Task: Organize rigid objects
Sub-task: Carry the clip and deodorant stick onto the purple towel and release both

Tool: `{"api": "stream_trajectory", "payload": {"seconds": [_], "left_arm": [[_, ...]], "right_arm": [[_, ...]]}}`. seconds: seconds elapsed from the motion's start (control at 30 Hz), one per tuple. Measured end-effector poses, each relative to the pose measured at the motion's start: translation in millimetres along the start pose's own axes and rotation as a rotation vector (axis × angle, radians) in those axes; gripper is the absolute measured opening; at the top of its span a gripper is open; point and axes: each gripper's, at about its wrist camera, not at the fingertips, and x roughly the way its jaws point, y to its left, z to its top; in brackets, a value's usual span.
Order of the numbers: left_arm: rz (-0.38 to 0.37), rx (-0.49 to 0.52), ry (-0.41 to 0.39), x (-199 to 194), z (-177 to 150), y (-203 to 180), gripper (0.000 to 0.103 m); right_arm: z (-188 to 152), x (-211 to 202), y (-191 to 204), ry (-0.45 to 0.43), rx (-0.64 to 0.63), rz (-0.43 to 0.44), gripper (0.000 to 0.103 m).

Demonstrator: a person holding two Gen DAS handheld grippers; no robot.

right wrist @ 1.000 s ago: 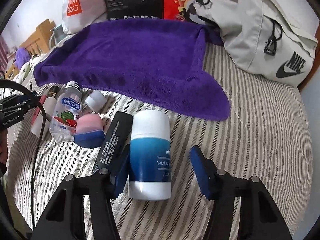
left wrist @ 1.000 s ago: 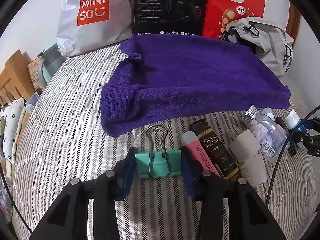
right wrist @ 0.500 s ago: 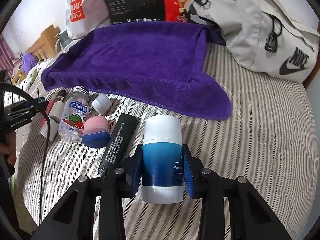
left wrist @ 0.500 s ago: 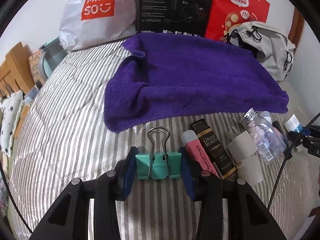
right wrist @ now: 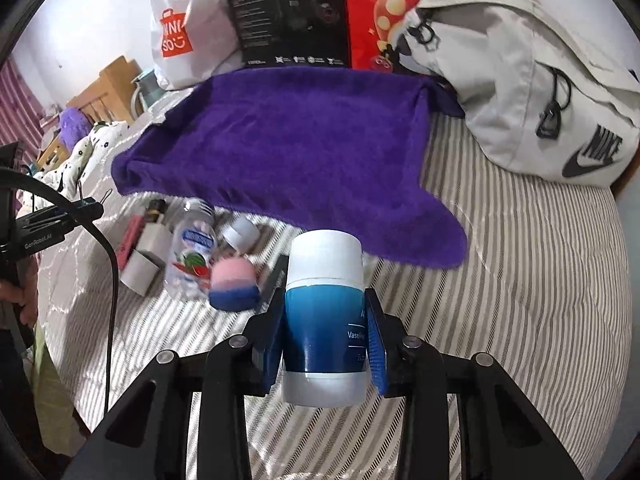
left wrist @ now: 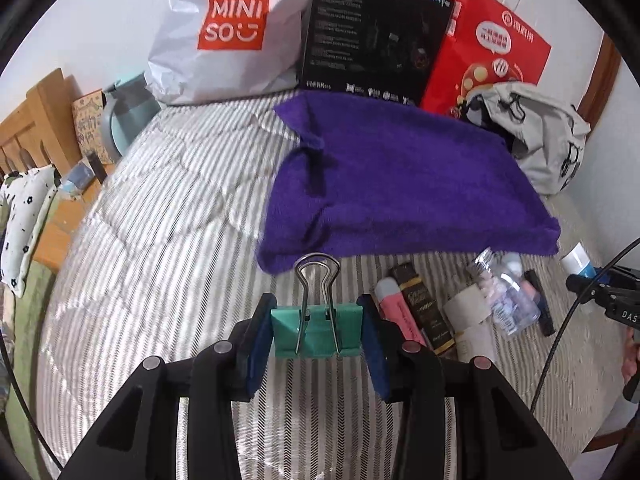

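A striped bedcover is stretching across both views, and a purple towel is lying spread over its far part, its near edge hanging just short of a scatter of small things. Behind the towel, a white shopping bag, a black box and a red paper bag are leaning against the wall, while a grey backpack is slumping at the towel's right corner. The right gripper is pinching a blue and white bottle by its blue middle, both pads pressing on its sides, and the bottle is pointing cap-forward above the stripes, near the towel's front edge. The left gripper is clamping a green binder clip between its blue pads, the wire handles sticking out ahead toward the towel. To the right of the clip, a clear plastic bottle, a dark slim box, a pink bar and a white carton are lying close together on the bedcover. A pink and blue capsule-shaped item is sitting just beside the clear bottle, looking blurred, and a small white cap is resting near the towel's hem.
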Motion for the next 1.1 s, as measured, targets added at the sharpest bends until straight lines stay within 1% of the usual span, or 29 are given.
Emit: {"api": "stream_trajectory", "payload": {"seconds": [0.2,0.4,0.5,0.63,0.8,0.9,1.03,1.1], "left_arm": [[-0.024,-0.002,-0.037,-7.3,28.4,-1.8,0.039],[-0.051,0.030,-0.059,9.2,73.0,-16.9,0.039],[-0.057,0.056,-0.065,21.4,95.4,-26.9,0.039],[-0.077,0.086,-0.054,43.3,121.9,-39.9,0.039],[-0.087,0.101,-0.034,73.2,141.7,-48.6,0.039],[-0.083,0.099,-0.012,96.9,153.5,-49.8,0.039],[-0.087,0.095,0.023,123.3,163.5,-50.3,0.039],[-0.083,0.098,0.041,136.5,167.7,-51.6,0.039]], "right_arm": [[32.6,-3.5,1.9,-0.038,0.000,0.030,0.036],[74.3,7.3,-8.5,-0.072,0.037,0.016,0.036],[93.7,16.3,-12.6,-0.072,0.033,-0.003,0.036],[119.0,35.8,-22.6,-0.062,0.047,-0.002,0.036],[142.9,64.3,-31.7,-0.040,0.052,-0.008,0.036],[153.0,81.7,-34.6,-0.016,0.047,-0.005,0.036],[165.0,107.1,-34.9,0.026,0.020,-0.023,0.036],[168.6,114.7,-35.1,0.033,0.015,-0.020,0.036]]}}
